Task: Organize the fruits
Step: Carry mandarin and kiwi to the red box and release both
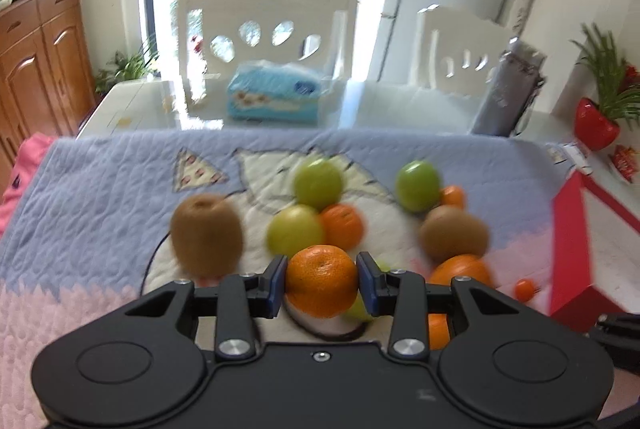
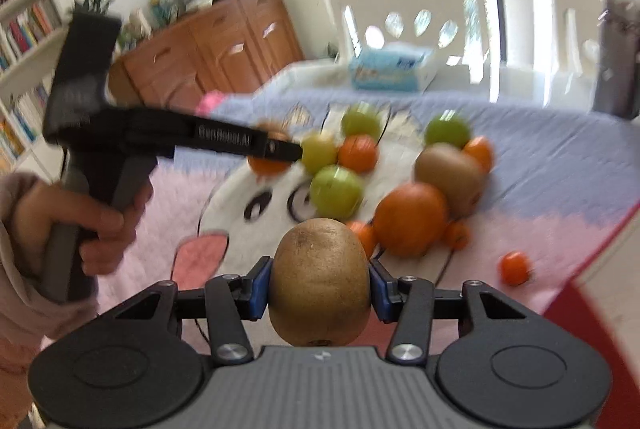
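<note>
My left gripper point(image 1: 322, 279) is shut on an orange mandarin point(image 1: 322, 281) and holds it above the quilted mat point(image 1: 100, 181). My right gripper point(image 2: 320, 285) is shut on a brown kiwi point(image 2: 320, 281). On the mat lie green apples point(image 1: 318, 183), another mandarin point(image 1: 342, 225), kiwis point(image 1: 206, 233) point(image 1: 454, 233) and a big orange point(image 2: 410, 219). In the right wrist view the left gripper's body point(image 2: 160, 137) reaches in from the left over the fruit, with its mandarin point(image 2: 268, 163) partly hidden behind it.
A red box point(image 1: 568, 249) stands at the mat's right edge. A small tangerine point(image 2: 514, 267) lies near it. A blue tissue pack point(image 1: 276, 95) and a grey bag point(image 1: 508, 89) sit on the far table, with white chairs point(image 1: 264, 33) behind.
</note>
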Demonstrator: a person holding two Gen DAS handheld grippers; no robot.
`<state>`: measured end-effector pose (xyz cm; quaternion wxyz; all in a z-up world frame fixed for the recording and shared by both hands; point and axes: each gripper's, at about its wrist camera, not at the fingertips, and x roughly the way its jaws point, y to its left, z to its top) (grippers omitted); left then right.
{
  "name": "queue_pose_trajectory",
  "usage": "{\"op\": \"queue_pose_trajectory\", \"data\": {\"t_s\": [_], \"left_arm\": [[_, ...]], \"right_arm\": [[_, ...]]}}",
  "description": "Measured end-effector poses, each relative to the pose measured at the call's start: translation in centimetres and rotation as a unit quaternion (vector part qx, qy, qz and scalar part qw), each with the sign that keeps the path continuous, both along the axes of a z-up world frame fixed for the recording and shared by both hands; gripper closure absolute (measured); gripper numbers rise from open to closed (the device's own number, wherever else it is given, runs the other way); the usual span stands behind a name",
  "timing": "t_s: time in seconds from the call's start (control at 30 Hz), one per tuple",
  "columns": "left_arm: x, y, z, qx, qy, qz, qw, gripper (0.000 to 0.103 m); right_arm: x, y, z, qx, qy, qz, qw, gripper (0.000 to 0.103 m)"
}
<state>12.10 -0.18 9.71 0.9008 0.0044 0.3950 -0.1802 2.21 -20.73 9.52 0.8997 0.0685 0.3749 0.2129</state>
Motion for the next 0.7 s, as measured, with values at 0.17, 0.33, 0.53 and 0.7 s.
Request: {"op": "queue_pose_trajectory", "data": {"t_s": [0.17, 0.33, 0.53, 0.7], "left_arm": [[-0.7, -4.0, 3.0, -0.018, -0.028, -0.033, 0.9989, 0.058], [-1.2, -9.9, 4.5, -0.031, -0.040, -0.092, 0.9945, 0.058], [-2.3, -17.8, 4.2, -0.042, -0.031, -0.167, 0.9846, 0.058], [-3.3, -24.3, 2.4, -0.037, -0.013, -0.225, 0.9736, 0.058]], "right_arm": [[-1.1, -4.1, 3.7, 0.006, -0.073, -0.084, 0.994, 0.052], [-3.2, -9.7, 4.4, 0.006, -0.094, -0.183, 0.979, 0.052], [-4.7, -15.6, 2.7, -0.035, -0.062, -0.265, 0.962, 0.052], [-5.2, -19.2, -0.3, -0.052, -0.017, -0.306, 0.950, 0.051]]}}
